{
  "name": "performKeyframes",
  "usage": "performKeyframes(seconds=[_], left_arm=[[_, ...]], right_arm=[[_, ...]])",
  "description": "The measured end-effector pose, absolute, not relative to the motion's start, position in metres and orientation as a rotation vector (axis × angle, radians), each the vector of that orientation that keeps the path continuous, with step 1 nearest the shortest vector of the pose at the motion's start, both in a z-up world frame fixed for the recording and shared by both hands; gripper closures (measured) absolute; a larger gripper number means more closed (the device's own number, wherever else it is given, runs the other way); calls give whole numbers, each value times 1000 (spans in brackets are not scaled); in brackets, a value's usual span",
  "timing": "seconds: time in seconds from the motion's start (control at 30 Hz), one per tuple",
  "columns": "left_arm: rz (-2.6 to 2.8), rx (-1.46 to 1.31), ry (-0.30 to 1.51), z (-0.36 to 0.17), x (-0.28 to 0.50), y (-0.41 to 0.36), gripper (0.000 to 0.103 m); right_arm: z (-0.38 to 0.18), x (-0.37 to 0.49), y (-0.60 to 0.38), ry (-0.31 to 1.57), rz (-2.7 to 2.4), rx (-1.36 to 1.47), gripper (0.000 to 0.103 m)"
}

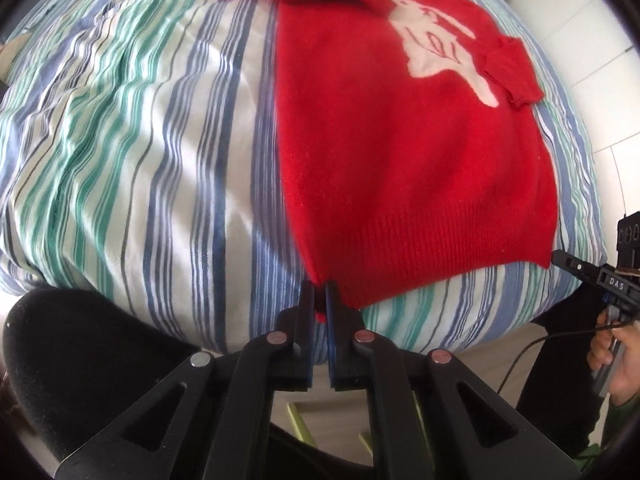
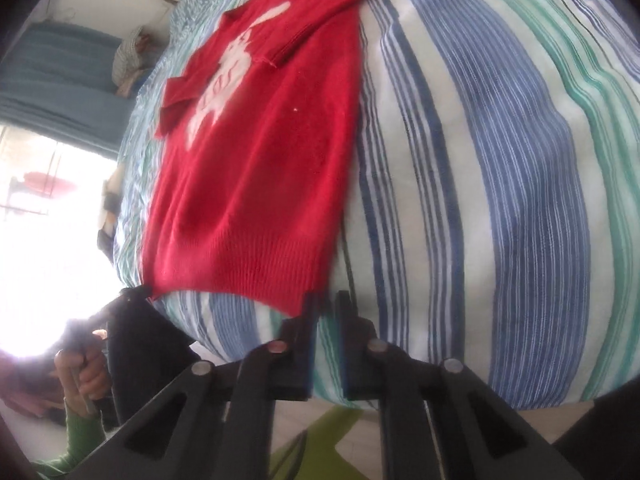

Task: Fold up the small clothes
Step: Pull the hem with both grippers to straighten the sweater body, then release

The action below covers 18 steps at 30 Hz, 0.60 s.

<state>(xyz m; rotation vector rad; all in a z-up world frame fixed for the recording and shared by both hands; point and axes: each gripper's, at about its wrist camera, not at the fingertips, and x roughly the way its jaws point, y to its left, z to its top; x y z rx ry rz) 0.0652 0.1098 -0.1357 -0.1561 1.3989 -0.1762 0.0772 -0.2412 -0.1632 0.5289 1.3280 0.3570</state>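
Left hand-held gripper (image 1: 320, 292): jaws together, clamped on sweater (image 1: 400, 152) hem corner.
Right hand-held gripper (image 2: 326, 300): jaws nearly together at other hem corner; whether knit is caught, cannot tell.
Sweater: flat on bed (image 1: 140, 140), sleeves folded in.
Judged light, soft, floppy; ribbed hem firmest hold.
Red knit, pale motif; striped cotton cover.

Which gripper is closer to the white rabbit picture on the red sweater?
Neither clearly. The left gripper is shut on one hem corner of the red sweater; the right gripper sits at the other hem corner. The white rabbit picture lies far up the chest.
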Motion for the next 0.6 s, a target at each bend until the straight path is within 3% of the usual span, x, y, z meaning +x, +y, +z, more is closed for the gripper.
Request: performKeyframes(seconds=[0.03,0.07,0.1,0.13,0.2,0.27,0.3,0.6], left_arm=[[-182,-170,1395,-136,65,111,99],[-187,-185,1392,-137,66,112,99],[-189,-198,1392,-138,66,113,99],[-191,-210,1392,-141,67,114,99],[-193,-237,1396,-144,65,118,99],[-180,-238,1399,-145,67,118,100],[-164,-225,1396,-143,65,119,101],[-101,-52,1419,-150,60,98,102]], right_arm=[[-160,75,-241,1303,364,536,90],[-158,74,-242,1278,360,542,81],[-159,73,-243,1265,355,550,50],[-162,72,-245,1258,355,568,32],[-170,77,-243,1247,397,611,36],[-179,84,-235,1235,451,620,68],[-182,87,-230,1240,460,604,98],[-148,59,-243,1340,280,357,100]])
